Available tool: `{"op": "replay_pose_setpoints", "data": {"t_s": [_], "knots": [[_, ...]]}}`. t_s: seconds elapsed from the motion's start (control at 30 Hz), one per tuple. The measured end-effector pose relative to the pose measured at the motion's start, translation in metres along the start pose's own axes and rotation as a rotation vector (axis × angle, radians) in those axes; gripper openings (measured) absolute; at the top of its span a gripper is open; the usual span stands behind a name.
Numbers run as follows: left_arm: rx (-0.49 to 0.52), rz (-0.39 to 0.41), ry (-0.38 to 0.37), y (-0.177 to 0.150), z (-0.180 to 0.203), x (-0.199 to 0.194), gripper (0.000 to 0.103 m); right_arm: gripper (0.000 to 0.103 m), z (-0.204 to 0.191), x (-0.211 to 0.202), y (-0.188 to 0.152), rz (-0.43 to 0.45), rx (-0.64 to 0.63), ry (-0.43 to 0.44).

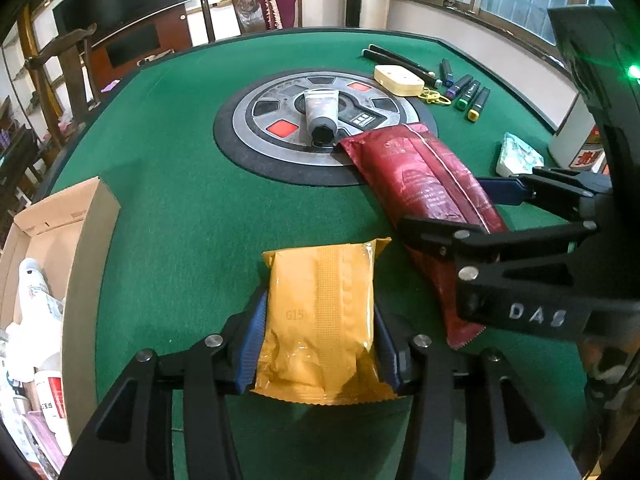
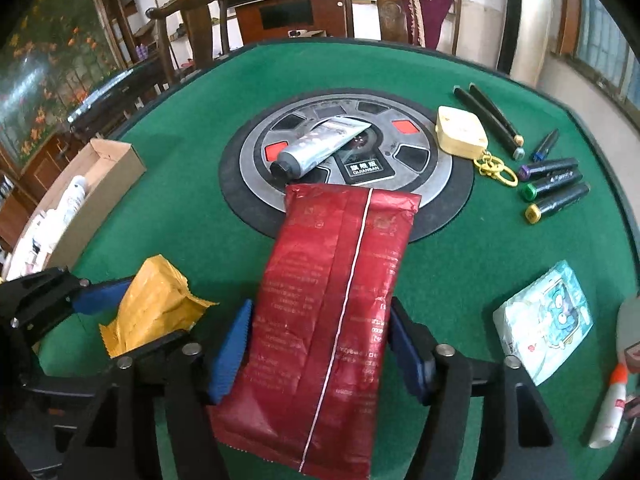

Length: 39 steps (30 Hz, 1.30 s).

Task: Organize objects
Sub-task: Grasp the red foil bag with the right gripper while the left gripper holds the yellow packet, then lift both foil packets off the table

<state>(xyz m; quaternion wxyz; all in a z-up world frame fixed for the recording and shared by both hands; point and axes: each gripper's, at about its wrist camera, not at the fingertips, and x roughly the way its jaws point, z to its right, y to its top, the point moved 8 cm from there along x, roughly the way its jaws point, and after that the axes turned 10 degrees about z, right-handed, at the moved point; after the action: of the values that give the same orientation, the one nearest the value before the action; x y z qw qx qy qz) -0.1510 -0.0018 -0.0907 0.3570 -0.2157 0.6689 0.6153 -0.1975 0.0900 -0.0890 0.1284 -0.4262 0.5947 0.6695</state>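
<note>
A yellow snack packet (image 1: 320, 320) sits between the blue pads of my left gripper (image 1: 320, 332), which is shut on its two long sides. My right gripper (image 2: 320, 344) is shut on a long dark red packet (image 2: 340, 280), whose far end lies over the rim of the round grey centre plate (image 2: 432, 184). In the left wrist view the right gripper (image 1: 452, 208) crosses the red packet (image 1: 420, 176) from the right. In the right wrist view the left gripper (image 2: 132, 320) holds the yellow packet (image 2: 152, 312) at lower left. An open cardboard box (image 1: 92, 220) with bottles stands at the left table edge.
A grey tube (image 2: 320, 142) lies on the centre plate. At the right lie a cream case (image 2: 460, 132) with a yellow clip, two black sticks (image 2: 492, 116), several markers (image 2: 556, 184), a tissue pack (image 2: 548, 320) and a white bottle (image 2: 608, 412). Wooden chairs stand behind the green felt table (image 2: 200, 232).
</note>
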Motion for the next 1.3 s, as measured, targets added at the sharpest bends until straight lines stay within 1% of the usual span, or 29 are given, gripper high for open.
{"op": "replay_pose_setpoints", "data": {"t_s": [0.1, 0.3, 0.53, 0.9, 1.3], "knots": [[-0.018, 0.013, 0.005, -0.001, -0.003, -0.002, 0.043, 0.060, 0.000, -0.003, 0.001, 0.014, 0.002, 0.005], [-0.086, 0.015, -0.019, -0.004, -0.011, -0.007, 0.043, 0.054, 0.000, -0.006, 0.005, 0.040, 0.014, 0.019], [-0.128, 0.024, -0.007, -0.006, -0.024, -0.013, 0.043, 0.054, -0.005, -0.013, 0.011, 0.079, 0.009, 0.044], [-0.129, 0.030, 0.014, -0.006, -0.027, -0.016, 0.043, 0.055, -0.017, -0.025, 0.017, 0.123, 0.013, 0.112], [-0.123, 0.052, 0.038, -0.003, -0.029, -0.028, 0.043, 0.055, -0.033, -0.039, 0.021, 0.164, -0.006, 0.151]]}}
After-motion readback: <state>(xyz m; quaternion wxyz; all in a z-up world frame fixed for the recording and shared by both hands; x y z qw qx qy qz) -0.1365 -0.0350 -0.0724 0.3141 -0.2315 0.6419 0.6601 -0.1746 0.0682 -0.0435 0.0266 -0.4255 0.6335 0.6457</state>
